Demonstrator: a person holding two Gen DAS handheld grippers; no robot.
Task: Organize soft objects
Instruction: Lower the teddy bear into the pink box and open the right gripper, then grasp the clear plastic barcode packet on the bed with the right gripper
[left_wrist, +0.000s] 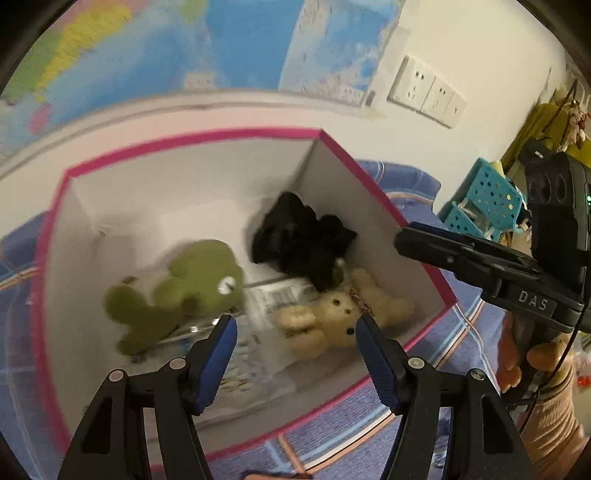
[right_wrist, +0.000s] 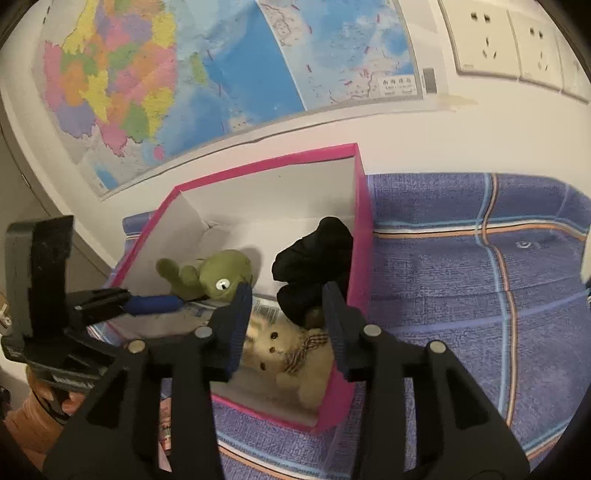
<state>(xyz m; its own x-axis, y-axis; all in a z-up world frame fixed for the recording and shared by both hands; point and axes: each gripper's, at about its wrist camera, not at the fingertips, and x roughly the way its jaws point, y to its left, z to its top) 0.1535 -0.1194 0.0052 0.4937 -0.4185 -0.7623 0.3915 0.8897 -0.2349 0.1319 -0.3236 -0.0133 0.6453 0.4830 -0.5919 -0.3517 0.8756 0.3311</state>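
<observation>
Two empty grippers hang over a pink box (right_wrist: 364, 206) of soft toys.
Left gripper (left_wrist: 293, 326) and right gripper (right_wrist: 288, 295) both spread; inside the box, the black bundle (right_wrist: 314, 266) seemingly overlaps the cream bear (right_wrist: 288, 347), so it could snag.

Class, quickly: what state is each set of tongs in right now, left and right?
Left tongs: open, holding nothing, above the box.
Right tongs: open, nothing between them, over the teddy.

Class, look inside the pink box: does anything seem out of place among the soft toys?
Yes. Under the green frog, cream bear and black cloth, a flat printed packet with a barcode lies on the box floor. It is not a soft object.
</observation>
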